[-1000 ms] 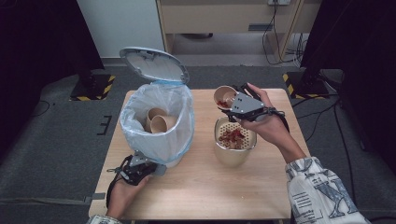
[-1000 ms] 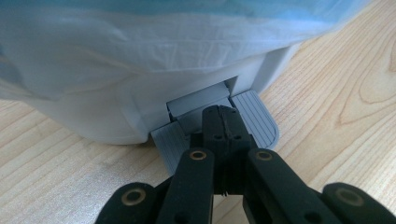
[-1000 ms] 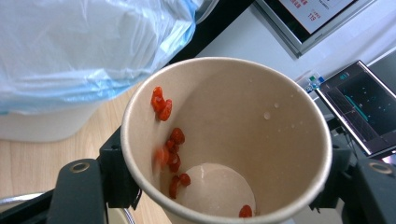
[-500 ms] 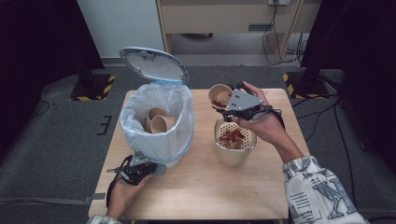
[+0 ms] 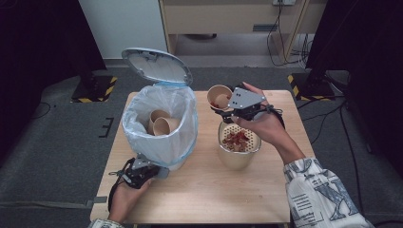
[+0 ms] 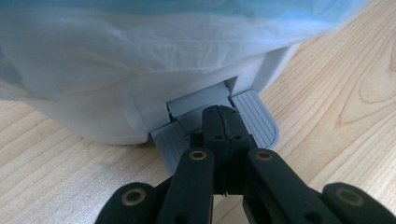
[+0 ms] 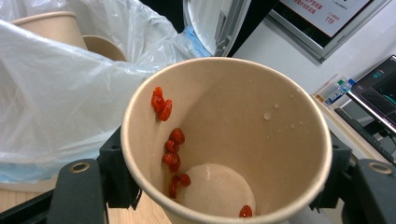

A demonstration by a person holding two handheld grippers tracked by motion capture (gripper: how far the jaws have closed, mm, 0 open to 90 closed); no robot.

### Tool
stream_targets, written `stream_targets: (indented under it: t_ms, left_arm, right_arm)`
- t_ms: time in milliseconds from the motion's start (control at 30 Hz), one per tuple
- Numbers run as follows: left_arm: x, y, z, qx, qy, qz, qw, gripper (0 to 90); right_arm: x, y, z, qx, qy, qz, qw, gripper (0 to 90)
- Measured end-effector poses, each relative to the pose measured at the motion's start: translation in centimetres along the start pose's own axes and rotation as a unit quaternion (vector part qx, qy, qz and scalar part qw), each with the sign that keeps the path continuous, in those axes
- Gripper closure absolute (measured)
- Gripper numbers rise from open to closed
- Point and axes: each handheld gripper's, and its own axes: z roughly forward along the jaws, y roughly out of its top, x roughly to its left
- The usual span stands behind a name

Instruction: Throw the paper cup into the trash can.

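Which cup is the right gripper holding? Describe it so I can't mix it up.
Start at the white-bagged bin on the wooden table. To its right, above the strainer bowl, the right gripper clamps a tan paper cup. Unlike the bin's two cups, red bits stick inside.

left claw [image 6: 223, 122] closed, right claw [image 5: 227, 108] gripping

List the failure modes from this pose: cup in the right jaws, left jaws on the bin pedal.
1. Red bits cling to the wall of the paper cup; tipped sideways between strainer and bin, it may drop some on the table.
2. The left gripper sits shut on the pedal; a slip could bring the lid down.
3. The right gripper holds thin paper that may deform.
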Motion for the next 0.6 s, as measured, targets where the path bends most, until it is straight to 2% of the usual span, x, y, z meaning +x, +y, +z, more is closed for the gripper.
stream_targets:
  t_ms: [400, 600]
  left_arm:
    - [0.0, 0.0, 0.0, 0.000, 0.001, 0.000, 1.0000, 90.0]
    - [0.0, 0.0, 0.0, 0.000, 0.001, -0.001, 1.0000, 90.0]
  right_arm:
    - [0.1, 1.3, 0.3, -0.011, 0.016, 0.031, 0.9993, 29.1]
    - [0.0, 2.1, 0.3, -0.029, 0.025, 0.063, 0.9973, 29.1]
